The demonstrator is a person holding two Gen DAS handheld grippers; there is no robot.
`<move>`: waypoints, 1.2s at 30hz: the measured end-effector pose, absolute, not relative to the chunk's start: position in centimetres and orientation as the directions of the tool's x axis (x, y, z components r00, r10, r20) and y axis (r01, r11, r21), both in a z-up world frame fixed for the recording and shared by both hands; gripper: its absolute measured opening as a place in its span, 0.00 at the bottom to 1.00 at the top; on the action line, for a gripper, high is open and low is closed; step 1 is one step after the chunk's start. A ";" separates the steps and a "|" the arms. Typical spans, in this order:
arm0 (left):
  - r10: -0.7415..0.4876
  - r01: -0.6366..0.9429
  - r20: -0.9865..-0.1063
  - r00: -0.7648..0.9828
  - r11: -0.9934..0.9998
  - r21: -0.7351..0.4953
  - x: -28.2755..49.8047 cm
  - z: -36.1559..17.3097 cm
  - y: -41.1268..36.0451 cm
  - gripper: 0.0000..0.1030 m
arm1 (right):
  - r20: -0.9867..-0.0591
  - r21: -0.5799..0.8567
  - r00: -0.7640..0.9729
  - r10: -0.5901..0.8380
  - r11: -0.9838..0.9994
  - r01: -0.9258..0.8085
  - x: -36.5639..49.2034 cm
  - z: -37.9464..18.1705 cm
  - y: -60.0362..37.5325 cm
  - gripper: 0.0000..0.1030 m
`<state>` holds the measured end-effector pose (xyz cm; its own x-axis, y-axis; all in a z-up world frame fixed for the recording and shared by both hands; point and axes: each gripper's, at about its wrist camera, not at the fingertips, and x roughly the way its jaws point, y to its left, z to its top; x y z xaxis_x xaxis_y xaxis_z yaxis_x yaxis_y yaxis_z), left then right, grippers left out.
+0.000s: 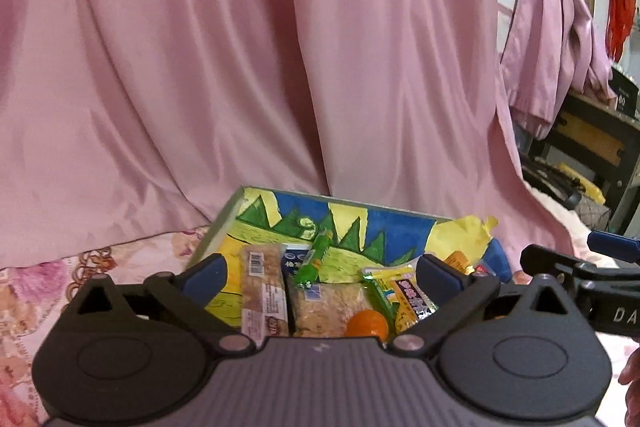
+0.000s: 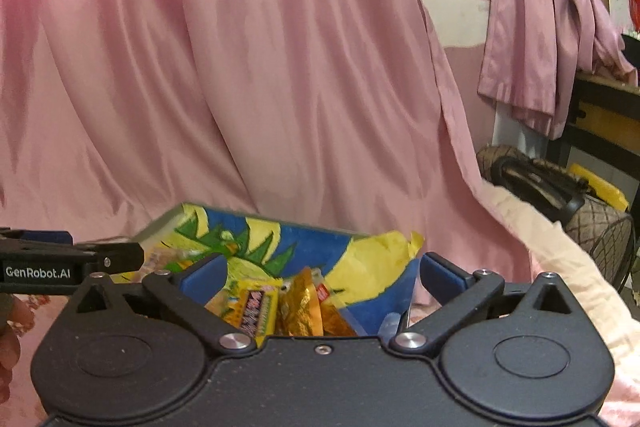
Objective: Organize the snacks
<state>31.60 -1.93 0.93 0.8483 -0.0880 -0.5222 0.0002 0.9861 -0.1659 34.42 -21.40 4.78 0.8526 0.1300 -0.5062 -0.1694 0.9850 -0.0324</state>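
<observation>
The left gripper [image 1: 320,275] and right gripper [image 2: 322,277] both hover with jaws spread wide, nothing between the pads. Below them the painted box [image 1: 360,227] rests on the floral bedspread [image 1: 100,267] against the pink curtain [image 1: 240,47], holding packaged cakes [image 1: 264,291], a green tube [image 1: 314,261], an orange sweet [image 1: 366,323] and gold wrappers [image 2: 300,307].

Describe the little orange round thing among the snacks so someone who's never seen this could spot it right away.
Find the painted box in front of the pink curtain. Among its wrapped snacks, nearest the left gripper, sits the orange ball. It is the only smooth, round item; its neighbours are flat packets.
</observation>
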 end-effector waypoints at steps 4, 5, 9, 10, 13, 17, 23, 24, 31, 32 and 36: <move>-0.076 -0.015 -0.501 0.862 0.985 -0.174 30.0 2.3 -1.2 1.00 | -0.482 -0.020 0.865 0.138 0.986 -0.168 33.3 6.5 -21.1 0.99; -0.073 -0.018 -0.495 0.866 0.984 -0.176 29.6 2.6 -1.0 1.00 | -0.475 -0.019 0.869 0.141 0.985 -0.170 32.9 7.0 -21.0 0.99; -0.061 -0.030 -0.461 0.885 0.982 -0.187 27.9 4.0 -0.2 1.00 | -0.451 -0.027 0.880 0.146 0.984 -0.177 31.5 8.5 -20.6 0.99; -0.058 -0.033 -0.452 0.890 0.981 -0.191 27.5 4.3 0.1 1.00 | -0.446 -0.028 0.883 0.147 0.984 -0.178 31.2 8.8 -20.5 0.99; -0.045 -0.048 -0.441 0.897 0.979 -0.198 26.2 5.0 0.6 1.00 | -0.425 -0.027 0.893 0.151 0.984 -0.179 30.0 9.9 -20.3 0.99; 0.005 -0.106 -0.387 0.922 0.965 -0.239 23.2 5.9 1.6 1.00 | -0.400 -0.019 0.905 0.147 0.986 -0.168 28.1 11.2 -20.2 0.99; 0.022 -0.098 -0.329 0.944 0.971 -0.217 19.6 7.2 2.0 1.00 | -0.375 -0.010 0.916 0.145 0.987 -0.160 24.9 12.7 -19.9 0.99; 0.027 -0.101 -0.320 0.947 0.971 -0.216 19.0 7.5 2.1 1.00 | -0.371 -0.009 0.917 0.145 0.987 -0.159 24.4 12.9 -19.8 0.99; 0.053 -0.124 -0.346 0.937 0.975 -0.187 15.6 8.1 2.5 1.00 | -0.339 0.021 0.929 0.149 0.988 -0.151 20.5 14.4 -19.7 0.99; 0.060 -0.131 -0.350 0.935 0.974 -0.184 15.0 8.1 2.5 1.00 | -0.337 0.026 0.930 0.149 0.989 -0.149 19.9 14.5 -19.6 0.99; 0.073 -0.160 -0.370 0.926 0.964 -0.211 13.2 7.9 2.9 1.00 | -0.329 0.029 0.932 0.149 0.989 -0.148 17.5 14.9 -19.4 0.99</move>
<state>13.16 2.94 7.88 0.9263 0.0726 -0.3697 -0.1597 0.9644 -0.2107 17.54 -19.38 14.88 0.9324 0.1490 -0.3294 -0.1477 0.9886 0.0290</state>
